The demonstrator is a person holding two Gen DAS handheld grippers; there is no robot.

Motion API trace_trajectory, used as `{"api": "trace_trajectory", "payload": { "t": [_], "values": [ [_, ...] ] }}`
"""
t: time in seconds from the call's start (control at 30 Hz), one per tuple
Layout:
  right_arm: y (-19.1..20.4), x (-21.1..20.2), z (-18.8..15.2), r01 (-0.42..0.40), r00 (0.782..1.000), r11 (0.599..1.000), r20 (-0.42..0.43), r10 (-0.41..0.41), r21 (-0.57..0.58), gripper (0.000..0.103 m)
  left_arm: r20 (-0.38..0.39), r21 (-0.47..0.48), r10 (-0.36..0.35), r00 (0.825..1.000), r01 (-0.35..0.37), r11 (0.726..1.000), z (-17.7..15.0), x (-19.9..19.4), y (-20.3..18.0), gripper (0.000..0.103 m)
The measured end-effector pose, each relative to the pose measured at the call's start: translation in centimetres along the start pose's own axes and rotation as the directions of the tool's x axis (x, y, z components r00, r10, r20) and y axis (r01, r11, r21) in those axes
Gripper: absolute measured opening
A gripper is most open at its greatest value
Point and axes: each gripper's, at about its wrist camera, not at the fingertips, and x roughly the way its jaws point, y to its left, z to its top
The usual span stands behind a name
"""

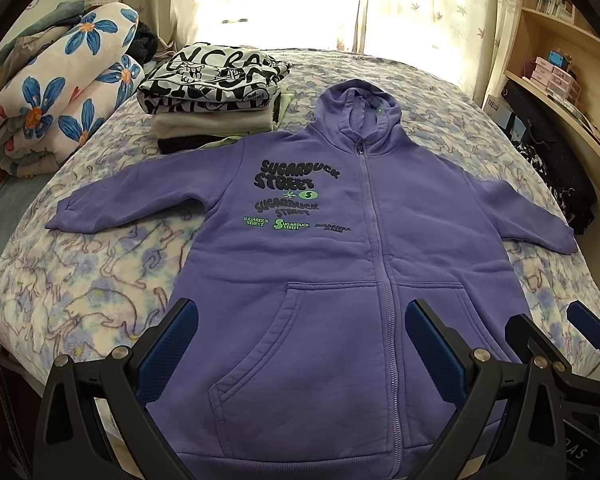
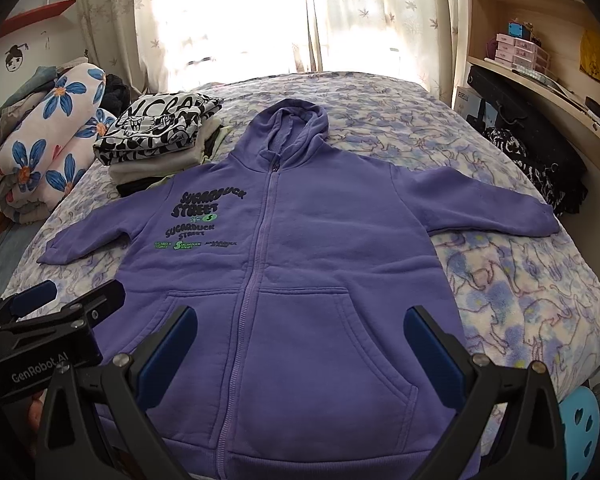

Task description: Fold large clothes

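Looking down both wrist cameras, I see the purple hoodie [image 1: 332, 264] lying flat and face up on the bed [image 1: 80, 280], zipped closed, with the hood toward the window and both sleeves spread out to the sides. My left gripper [image 1: 302, 344] hangs over the lower left part of the front, near the pocket, and its jaws are spread wide with nothing between them. My right gripper [image 2: 300, 344] is just beside it over the right pocket, also released and empty. Neither one touches the cloth yet, as far as I can judge.

I believe no fold is made yet, so the first step is to bring a sleeve [image 2: 480, 204] across the chest. To do it well, I would take each side at the hem corner and at the shoulder, not in the thick middle of the fleece, and I would close the pads on one layer edge only. The fabric looks heavy and soft, so I should lift low and lay it slowly, otherwise it may drag and wrinkle. The stack of folded clothes [image 1: 212, 96] behind the left sleeve is close, and I must not push it.
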Motion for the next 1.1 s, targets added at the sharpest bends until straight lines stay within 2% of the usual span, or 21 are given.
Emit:
{"api": "trace_trajectory", "payload": {
  "t": [0.53,0.83,1.1],
  "values": [
    [0.1,0.0,-0.1,-0.002,1.000,1.000,-0.002,0.002,0.002,0.103,0.003,0.005,0.002,1.000,-0.002,1.000,-0.4,-0.1,0.1,0.102],
    [-0.1,0.0,-0.1,-0.003,1.000,1.000,-0.003,0.003,0.003,0.103,0.003,0.033,0.028,1.000,-0.028,0.999,-1.3,-0.3,-0.4,0.102],
    [0.2,-0.1,-0.2,-0.003,1.000,1.000,0.000,0.003,0.009,0.103,-0.002,0.033,0.012,1.000,-0.012,0.999,-1.3,-0.4,-0.8,0.102]
  ]
}}
